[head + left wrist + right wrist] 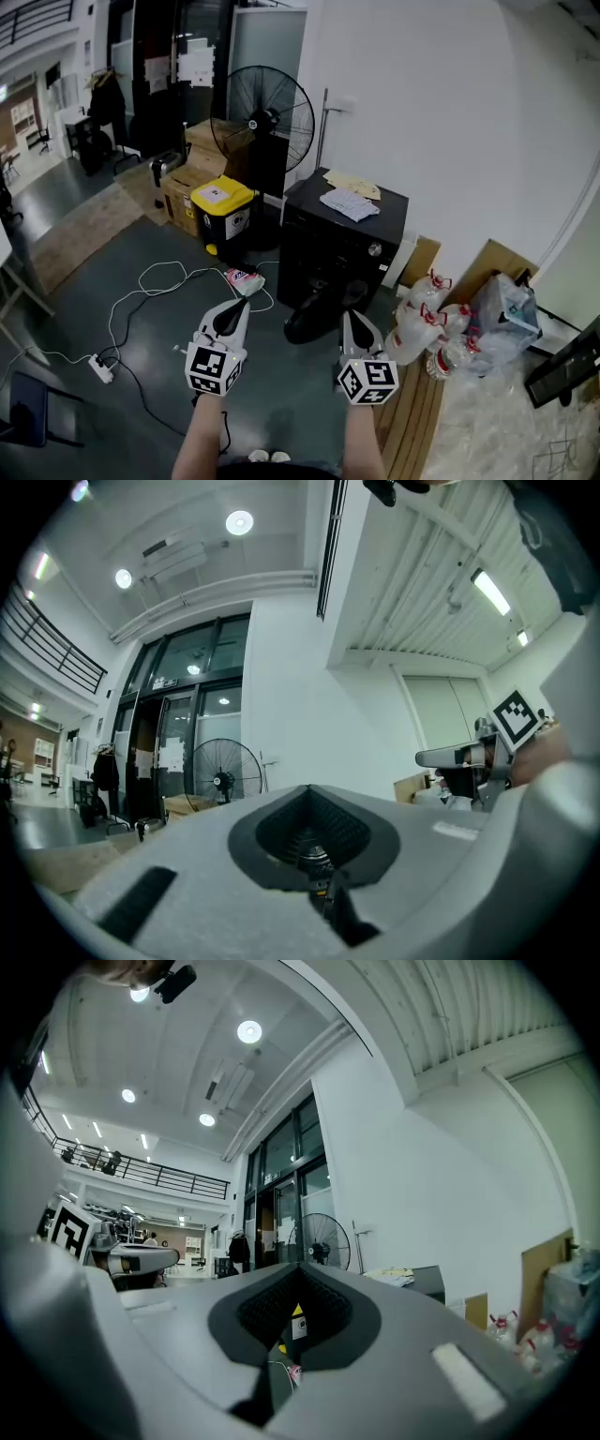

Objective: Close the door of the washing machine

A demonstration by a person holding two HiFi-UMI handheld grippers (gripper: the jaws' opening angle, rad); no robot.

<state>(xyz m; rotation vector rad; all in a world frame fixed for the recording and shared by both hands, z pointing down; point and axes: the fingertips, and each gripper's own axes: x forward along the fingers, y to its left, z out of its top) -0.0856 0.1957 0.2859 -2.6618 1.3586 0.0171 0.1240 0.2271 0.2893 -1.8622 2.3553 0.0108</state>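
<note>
In the head view a black washing machine [330,242] stands against the white wall, with papers and a folded cloth [349,202] on its top. Its round dark door [316,312] hangs open at the front, low near the floor. My left gripper [233,316] is held level to the left of the door, jaws together and empty. Level and empty too, my right gripper [351,321] has its jaws together just in front of the door, apart from it. The left gripper view looks over its shut jaws [315,847] toward the wall. Over the right gripper's shut jaws [292,1324] the machine [424,1284] shows at the right.
A large standing fan [267,117] is behind the machine's left side. A black bin with a yellow lid [223,214] and cardboard boxes [187,184] stand left of it. Cables and a power strip [101,368] lie on the floor. Several water bottles [424,326] sit on a wooden platform [412,422] at the right.
</note>
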